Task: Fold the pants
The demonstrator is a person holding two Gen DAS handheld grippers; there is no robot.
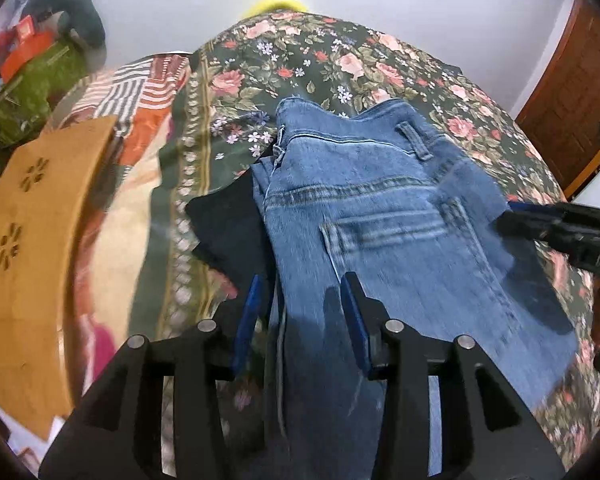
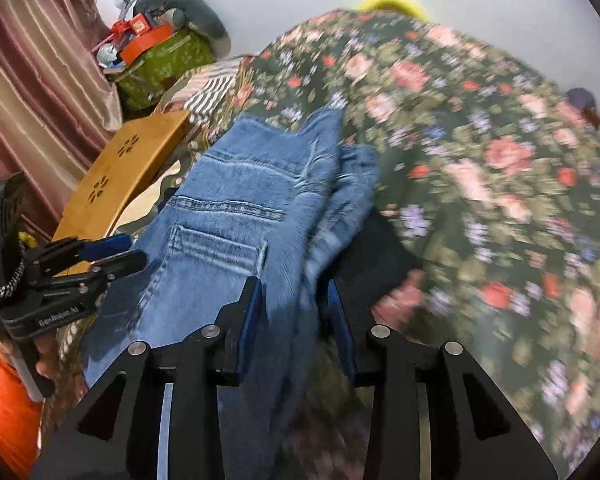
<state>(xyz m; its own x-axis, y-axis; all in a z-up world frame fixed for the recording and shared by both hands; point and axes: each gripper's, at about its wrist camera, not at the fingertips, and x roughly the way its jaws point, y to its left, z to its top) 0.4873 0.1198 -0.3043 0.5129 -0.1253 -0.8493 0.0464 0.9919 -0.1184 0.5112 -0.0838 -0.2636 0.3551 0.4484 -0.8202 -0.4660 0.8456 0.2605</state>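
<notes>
Left wrist view: jeans [image 1: 384, 216] lie on a floral bedspread [image 1: 300, 60], waistband toward the far side, back pocket up, over a dark cloth [image 1: 224, 232]. The left gripper [image 1: 300, 304] points down at the near denim; its blue pads stand apart with cloth between them, not visibly pressing, so it is open. The right gripper [image 1: 512, 216] enters from the right at the jeans' edge; its jaw state cannot be told here. A wooden board [image 1: 32, 240] sits left. Right wrist view, blurred: the right gripper [image 2: 292, 300] has its pads apart astride a ridge of denim, not pinching. Jeans [image 2: 228, 216] spread ahead; the left gripper [image 2: 124, 252] is at their left edge.
</notes>
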